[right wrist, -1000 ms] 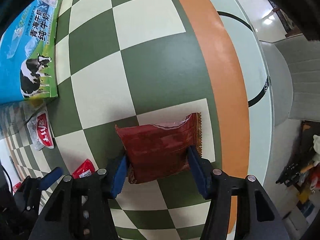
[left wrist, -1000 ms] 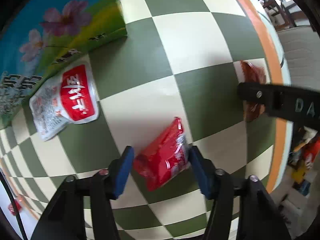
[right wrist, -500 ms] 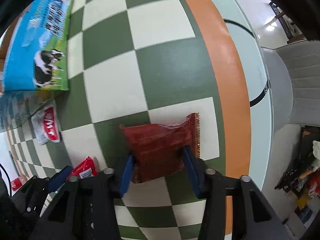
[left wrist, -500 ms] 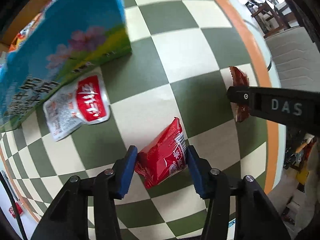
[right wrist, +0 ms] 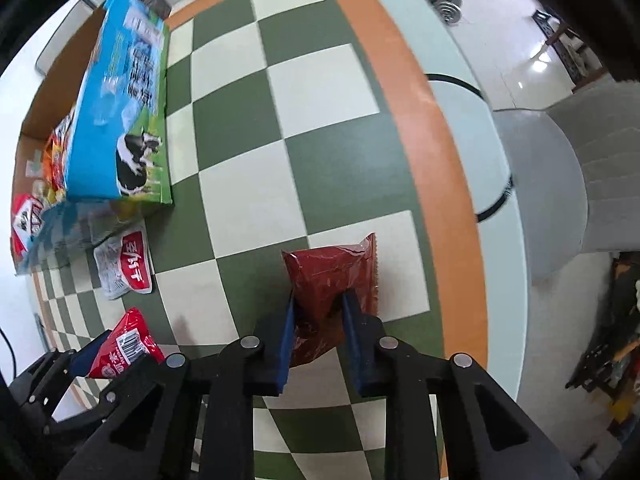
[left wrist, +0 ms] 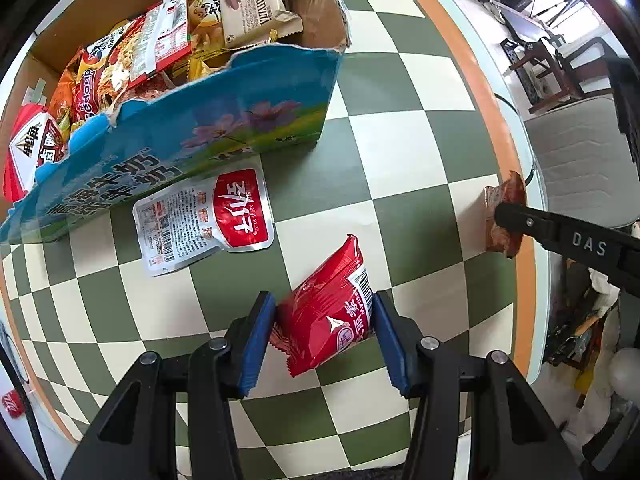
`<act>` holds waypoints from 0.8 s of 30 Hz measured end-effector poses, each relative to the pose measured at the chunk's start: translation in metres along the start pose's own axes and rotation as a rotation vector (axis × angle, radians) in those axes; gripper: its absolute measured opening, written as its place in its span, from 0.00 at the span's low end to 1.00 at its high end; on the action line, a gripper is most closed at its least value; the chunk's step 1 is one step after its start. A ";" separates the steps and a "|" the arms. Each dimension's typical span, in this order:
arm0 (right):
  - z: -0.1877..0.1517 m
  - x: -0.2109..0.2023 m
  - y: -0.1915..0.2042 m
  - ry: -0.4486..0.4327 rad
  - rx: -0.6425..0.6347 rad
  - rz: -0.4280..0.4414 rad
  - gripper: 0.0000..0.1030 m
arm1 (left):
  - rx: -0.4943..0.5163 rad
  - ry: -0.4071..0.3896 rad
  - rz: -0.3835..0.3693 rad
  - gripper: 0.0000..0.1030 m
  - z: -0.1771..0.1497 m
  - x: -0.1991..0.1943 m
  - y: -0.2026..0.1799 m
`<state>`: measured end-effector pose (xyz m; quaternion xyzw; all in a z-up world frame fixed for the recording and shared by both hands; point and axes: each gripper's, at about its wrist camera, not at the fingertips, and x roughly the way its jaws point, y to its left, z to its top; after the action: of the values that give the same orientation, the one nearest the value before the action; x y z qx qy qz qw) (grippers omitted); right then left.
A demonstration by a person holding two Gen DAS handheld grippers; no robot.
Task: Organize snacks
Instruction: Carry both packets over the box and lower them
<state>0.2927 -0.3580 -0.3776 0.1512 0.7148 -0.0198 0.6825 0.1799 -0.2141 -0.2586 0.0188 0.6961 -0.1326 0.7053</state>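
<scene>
Both packets have left the checkered tablecloth [left wrist: 400, 148] within the last second: the left gripper [left wrist: 324, 320], which a second ago straddled the bright red packet [left wrist: 328, 312] lying flat, is now clamped on it and has lifted it, tilted, while the right gripper [right wrist: 318, 320] has squeezed shut on the dark red packet [right wrist: 330, 280], crumpling its near end between the blue pads [right wrist: 286, 332]. Both views have also pulled back, so the open cardboard box [left wrist: 224, 120] now shows its contents at 11 o'clock in the left view. That suggests the pick-up stage is over and the carry to the box comes next.

By count: two grippers, each holding one packet; one box, already crowded with snack bags too jumbled to number; one white-and-red pouch [left wrist: 204, 220] left loose on the cloth, touching or nearly touching the box's blue front wall at 10 o'clock from the left gripper. The dark red packet hangs at 3 o'clock in that same view, near the table's orange border [left wrist: 492, 92].
</scene>
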 end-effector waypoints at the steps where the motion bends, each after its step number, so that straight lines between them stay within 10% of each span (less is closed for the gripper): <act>1: 0.000 -0.001 -0.004 -0.004 0.006 0.005 0.20 | -0.001 -0.003 -0.001 0.46 0.000 -0.001 0.002; 10: -0.007 -0.032 -0.004 -0.063 0.015 0.085 0.18 | 0.002 -0.065 -0.008 0.46 0.003 -0.036 0.012; 24: 0.017 -0.147 0.108 -0.215 -0.166 0.318 0.18 | -0.084 -0.249 -0.035 0.46 0.045 -0.148 0.080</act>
<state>0.3391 -0.2867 -0.2156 0.2025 0.6040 0.1312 0.7596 0.2416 -0.1222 -0.1234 -0.0397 0.6083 -0.1169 0.7841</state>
